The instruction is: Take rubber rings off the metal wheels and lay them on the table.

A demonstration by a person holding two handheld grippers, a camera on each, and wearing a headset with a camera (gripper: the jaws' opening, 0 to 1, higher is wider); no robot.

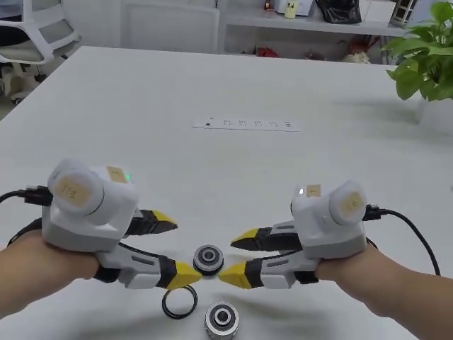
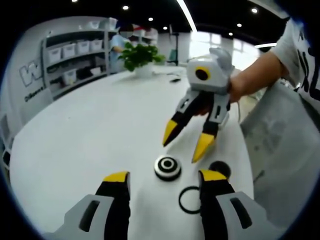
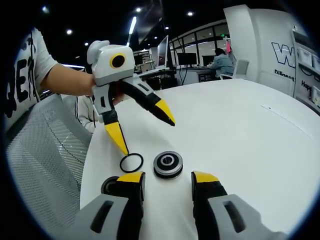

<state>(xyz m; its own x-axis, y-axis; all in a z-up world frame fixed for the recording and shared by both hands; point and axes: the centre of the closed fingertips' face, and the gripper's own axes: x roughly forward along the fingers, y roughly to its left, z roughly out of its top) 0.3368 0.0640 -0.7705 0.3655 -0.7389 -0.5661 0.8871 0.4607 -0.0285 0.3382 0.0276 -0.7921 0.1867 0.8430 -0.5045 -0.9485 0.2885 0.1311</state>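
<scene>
Two hand-held tools of matching build: the left tongs (image 1: 180, 248) and the right tongs (image 1: 232, 258) each have black jaws capped in bright yellow and tapering to points. The jaws are set on pale grey shells cut with dark oblong slots. In the head view, the black left cable (image 1: 15, 195) runs off its unit toward 9 o'clock. The black right cable (image 1: 416, 239) loops away toward 4 o'clock. Tan stickers (image 1: 71, 191) mark the rounded white housings of both units. The gripper views show the person's white short-sleeved T-shirt (image 2: 304, 55), printed with large black lettering.
</scene>
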